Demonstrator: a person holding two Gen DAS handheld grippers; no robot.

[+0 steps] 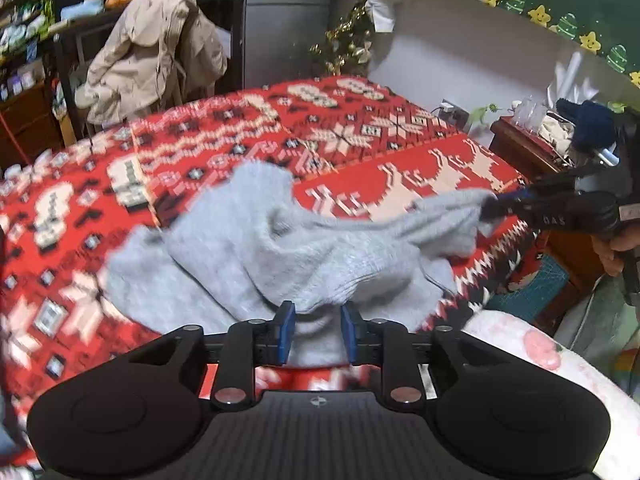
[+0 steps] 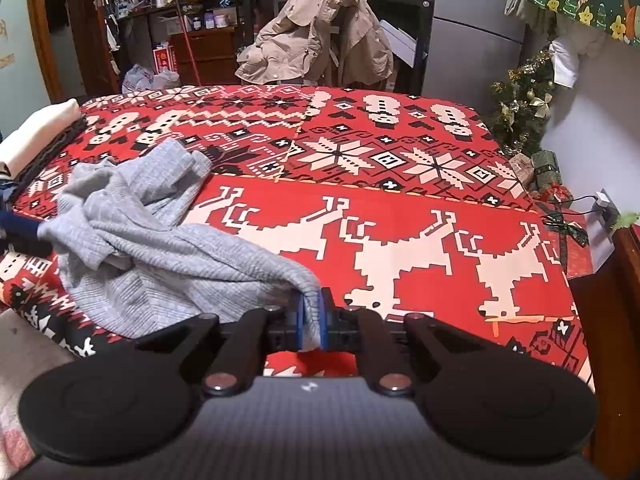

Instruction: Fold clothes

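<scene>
A crumpled grey knit sweater (image 1: 280, 248) lies on a bed with a red, white and black patterned cover (image 1: 360, 140). My left gripper (image 1: 317, 332) stands open at the sweater's near hem. Its blue pads are apart, with grey cloth lying loose between them. In the right wrist view the sweater (image 2: 140, 248) stretches from the left towards my right gripper (image 2: 312, 320), which is shut on a bunched edge of it, low over the cover (image 2: 400, 200). The left wrist view shows the right gripper (image 1: 496, 204) at the far right, pinching that edge.
A beige jacket (image 2: 320, 28) hangs over a chair beyond the bed, before cluttered shelves. A small Christmas tree (image 2: 524, 108) stands at the right corner. Folded pale cloth (image 2: 36, 132) lies on the bed's left edge. A wooden nightstand (image 1: 528, 152) flanks the bed.
</scene>
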